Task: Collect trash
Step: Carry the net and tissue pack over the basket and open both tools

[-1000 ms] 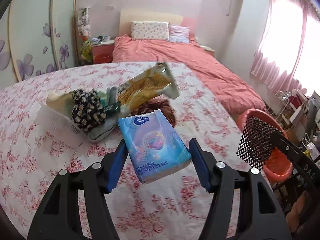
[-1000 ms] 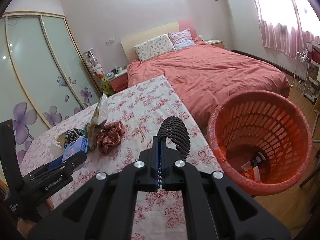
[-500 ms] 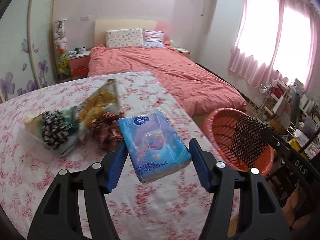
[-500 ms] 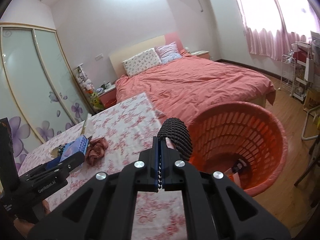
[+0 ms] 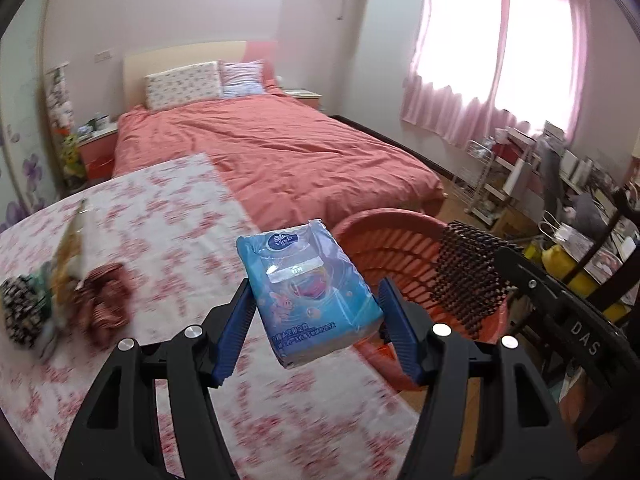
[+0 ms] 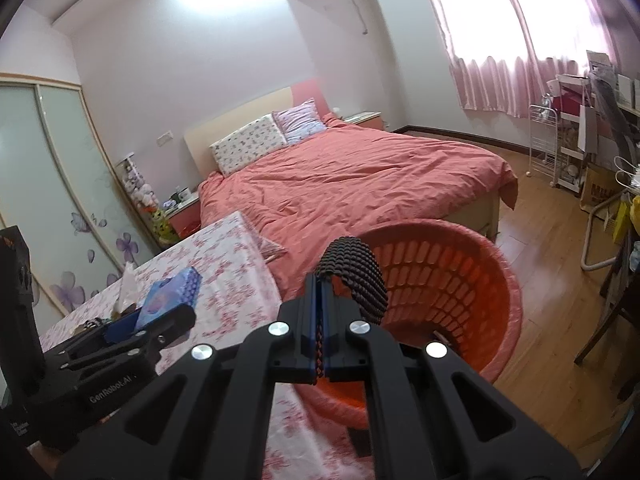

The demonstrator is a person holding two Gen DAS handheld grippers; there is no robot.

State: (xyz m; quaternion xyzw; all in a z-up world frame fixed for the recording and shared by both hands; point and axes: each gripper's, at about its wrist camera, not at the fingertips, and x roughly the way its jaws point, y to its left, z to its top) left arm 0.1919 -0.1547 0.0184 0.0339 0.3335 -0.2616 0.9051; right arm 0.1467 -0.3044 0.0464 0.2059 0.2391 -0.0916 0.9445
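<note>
My left gripper [image 5: 316, 312] is shut on a blue tissue pack [image 5: 308, 292] and holds it in the air above the right edge of the floral table [image 5: 168, 240], close to the orange basket [image 5: 396, 248]. The pack also shows in the right wrist view [image 6: 172, 296]. My right gripper [image 6: 318, 312] is shut on a black woven mesh piece [image 6: 356, 276], held over the near rim of the orange basket [image 6: 460, 280]. The mesh piece also shows in the left wrist view [image 5: 468, 276].
On the table's left lie a snack bag [image 5: 72, 248], a red checked cloth [image 5: 104, 300] and a dark flowered cloth [image 5: 20, 308]. A bed [image 5: 272, 152] stands behind the table. Shelves and clutter [image 5: 560, 200] line the right wall.
Both grippers have swung right, toward the orange basket. The tissue pack now hangs at the table's right edge near the basket's rim. Both grips are unchanged.
</note>
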